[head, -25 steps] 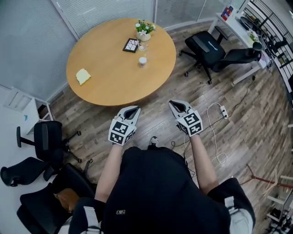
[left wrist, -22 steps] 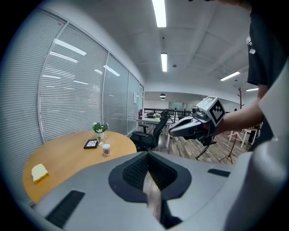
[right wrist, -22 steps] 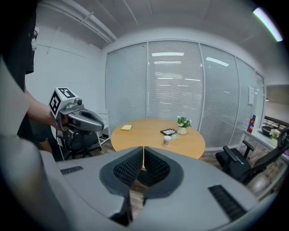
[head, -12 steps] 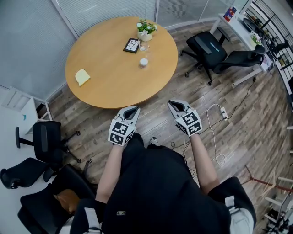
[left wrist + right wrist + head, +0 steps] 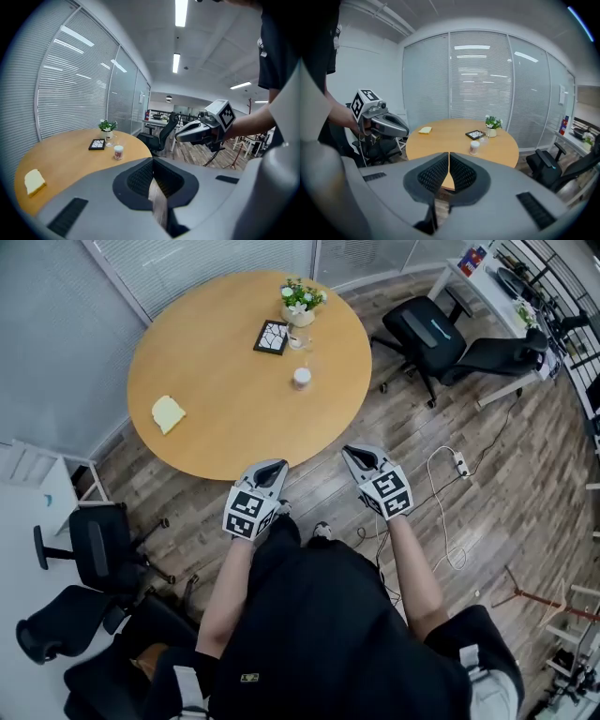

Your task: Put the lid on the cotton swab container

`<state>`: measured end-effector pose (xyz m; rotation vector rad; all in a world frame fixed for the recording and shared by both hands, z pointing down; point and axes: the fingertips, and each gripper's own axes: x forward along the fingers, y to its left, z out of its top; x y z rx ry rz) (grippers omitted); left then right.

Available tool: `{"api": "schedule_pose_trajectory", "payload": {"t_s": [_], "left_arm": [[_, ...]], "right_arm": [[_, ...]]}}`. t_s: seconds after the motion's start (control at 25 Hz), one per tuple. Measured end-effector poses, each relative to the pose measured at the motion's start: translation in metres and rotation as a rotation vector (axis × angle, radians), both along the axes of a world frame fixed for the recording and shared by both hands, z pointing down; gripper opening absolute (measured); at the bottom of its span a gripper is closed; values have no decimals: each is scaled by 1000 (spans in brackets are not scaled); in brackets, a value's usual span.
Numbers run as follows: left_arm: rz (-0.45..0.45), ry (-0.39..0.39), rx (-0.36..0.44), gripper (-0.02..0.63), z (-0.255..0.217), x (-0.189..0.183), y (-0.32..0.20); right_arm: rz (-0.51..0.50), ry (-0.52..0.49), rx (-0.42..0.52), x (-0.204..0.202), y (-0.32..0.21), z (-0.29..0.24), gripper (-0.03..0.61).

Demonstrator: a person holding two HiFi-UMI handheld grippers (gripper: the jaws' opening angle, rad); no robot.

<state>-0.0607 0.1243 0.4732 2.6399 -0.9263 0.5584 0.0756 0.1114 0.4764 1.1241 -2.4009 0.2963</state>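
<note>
The cotton swab container is a small white tub that stands on the round wooden table, right of centre; it also shows in the left gripper view and the right gripper view. A small clear piece, possibly its lid, lies just beyond it near the flower pot. Both grippers hang over the floor short of the table's near edge, far from the container. My left gripper is shut and empty, jaws together. My right gripper is shut and empty too.
On the table stand a potted plant, a black-framed tile and a yellow sponge. Black office chairs stand to the right, others at the left. A cable and power strip lie on the wooden floor.
The view has shifted slightly, and the table sits a little closer and more central. Both grippers stay shut, side by side in front of the body.
</note>
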Motion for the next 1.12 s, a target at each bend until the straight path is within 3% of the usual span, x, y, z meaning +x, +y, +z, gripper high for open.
{"api": "schedule_pose_trajectory", "payload": {"t_s": [0.56, 1.12], "left_arm": [[161, -13, -32, 6, 18, -22, -85], [137, -43, -68, 6, 33, -12, -104]], "right_arm": [[160, 4, -40, -21, -56, 22, 6], [146, -18, -75, -4, -87, 37, 6]]}}
